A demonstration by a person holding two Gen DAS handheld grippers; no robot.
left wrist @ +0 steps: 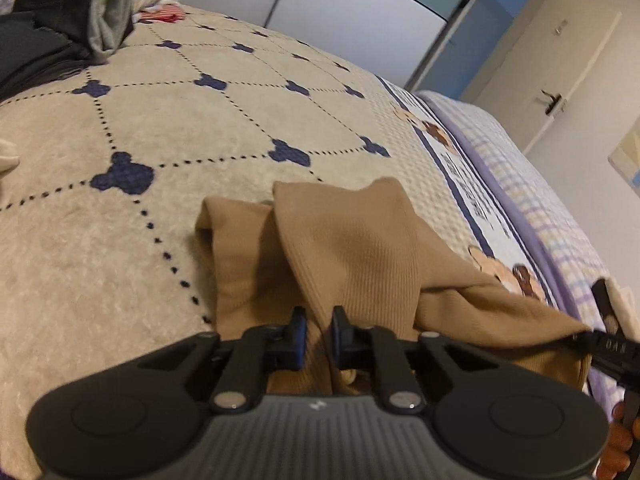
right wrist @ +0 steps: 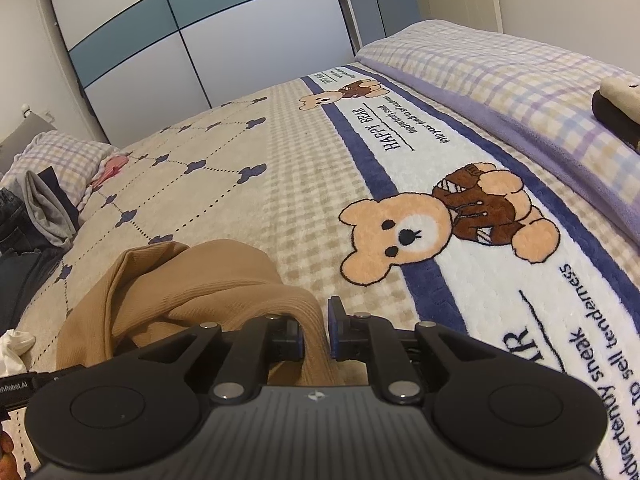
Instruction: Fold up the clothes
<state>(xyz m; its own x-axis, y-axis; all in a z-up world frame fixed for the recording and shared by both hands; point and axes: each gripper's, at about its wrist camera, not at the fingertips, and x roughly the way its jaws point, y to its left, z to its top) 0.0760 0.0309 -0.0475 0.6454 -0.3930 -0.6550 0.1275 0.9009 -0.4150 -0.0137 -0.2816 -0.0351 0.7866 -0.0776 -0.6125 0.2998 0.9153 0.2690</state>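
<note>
Right wrist view: both grippers pinch tan garment beside "HAPPY BEAR" blanket.

Tan ribbed knit garment, bunched and partly lifted off the bed. I hold one fold in my left tool, another edge in my right tool; cloth sits between the pads of each. The fabric peaks in two humps ahead, its far folds resting on the cream blanket.
</note>
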